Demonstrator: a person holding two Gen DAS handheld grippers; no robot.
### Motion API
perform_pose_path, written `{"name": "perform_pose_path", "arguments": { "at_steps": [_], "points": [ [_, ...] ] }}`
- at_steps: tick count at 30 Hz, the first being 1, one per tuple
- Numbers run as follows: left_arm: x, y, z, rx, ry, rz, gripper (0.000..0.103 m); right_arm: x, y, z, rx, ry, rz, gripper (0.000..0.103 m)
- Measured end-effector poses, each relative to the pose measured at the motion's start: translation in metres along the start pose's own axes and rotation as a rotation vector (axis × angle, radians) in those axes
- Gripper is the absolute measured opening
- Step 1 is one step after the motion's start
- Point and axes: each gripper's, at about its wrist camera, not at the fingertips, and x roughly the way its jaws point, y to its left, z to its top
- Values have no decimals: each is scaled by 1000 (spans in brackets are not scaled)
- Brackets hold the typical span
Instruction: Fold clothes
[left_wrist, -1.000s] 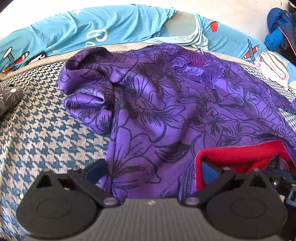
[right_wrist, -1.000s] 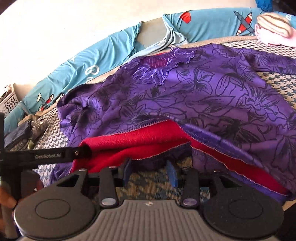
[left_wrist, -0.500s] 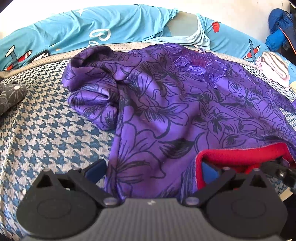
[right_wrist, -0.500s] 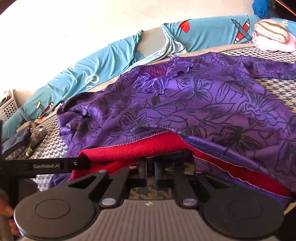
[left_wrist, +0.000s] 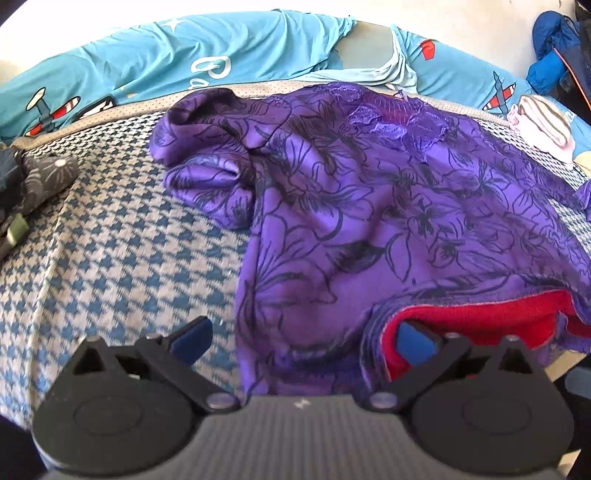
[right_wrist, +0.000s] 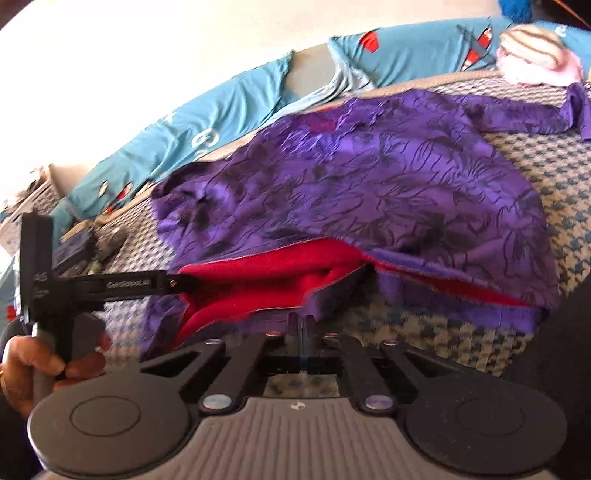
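1. Checked bedding (left_wrist: 110, 251) covers the bed, with a blue sheet (left_wrist: 184, 62) along the wall behind.
2. On it lies a purple flowered top (left_wrist: 369, 206), its red lining (right_wrist: 258, 280) showing at the near hem.
3. Left gripper (left_wrist: 301, 338) stands wide open, the hem between its fingers, unpinched.
4. Right gripper (right_wrist: 301, 325) is closed tight at the hem's edge; whether it pinches cloth is unclear.

Two close wrist views, angled downward, sharing purple garment (left_wrist: 369, 206)

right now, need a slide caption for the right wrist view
Right gripper shut on the hem of a purple top with red lining.
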Motion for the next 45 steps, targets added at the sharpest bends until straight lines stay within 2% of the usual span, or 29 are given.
{"name": "perform_pose_path", "arguments": {
  "at_steps": [2, 7, 13, 17, 22, 26, 30, 33, 37, 38, 41, 43, 45],
  "points": [
    [-2, -1, -5, 2, 17, 13, 103, -5, 1, -5, -14, 15, 12, 3],
    [-1, -7, -16, 53, 39, 80, 103, -5, 1, -5, -23, 4, -78, 4],
    [-5, -3, -15, 32, 5, 111, 103, 8, -14, -1, 27, 37, -194, 5],
    [-8, 2, -10, 11, -31, 135, 103, 23, -25, 3, 61, 75, -222, 5],
    [-5, 12, -6, -45, -18, 128, 103, 21, -29, 8, 64, -21, -264, 5],
    [-9, 11, -8, -44, -28, 100, 103, 24, -33, 20, 51, -78, -319, 5],
    [-17, 7, -9, -40, -64, 39, 103, 31, -41, 39, 59, -132, -330, 5],
    [-22, -1, -11, -3, -92, -8, 103, 40, -48, 56, 70, -140, -319, 5],
    [-22, -16, -16, 70, -88, -51, 103, 55, -58, 81, 58, -86, -296, 5],
    [-19, -19, -17, 86, -71, -50, 103, 59, -63, 85, 68, -51, -287, 6],
    [-4, -23, -20, 108, -15, 26, 103, 59, -75, 88, 120, -17, -279, 6],
    [4, -21, -21, 97, 12, 77, 103, 52, -74, 82, 136, -11, -267, 18],
    [6, -15, -20, 66, 24, 75, 103, 45, -72, 76, 140, -2, -259, 24]
  ]
}}
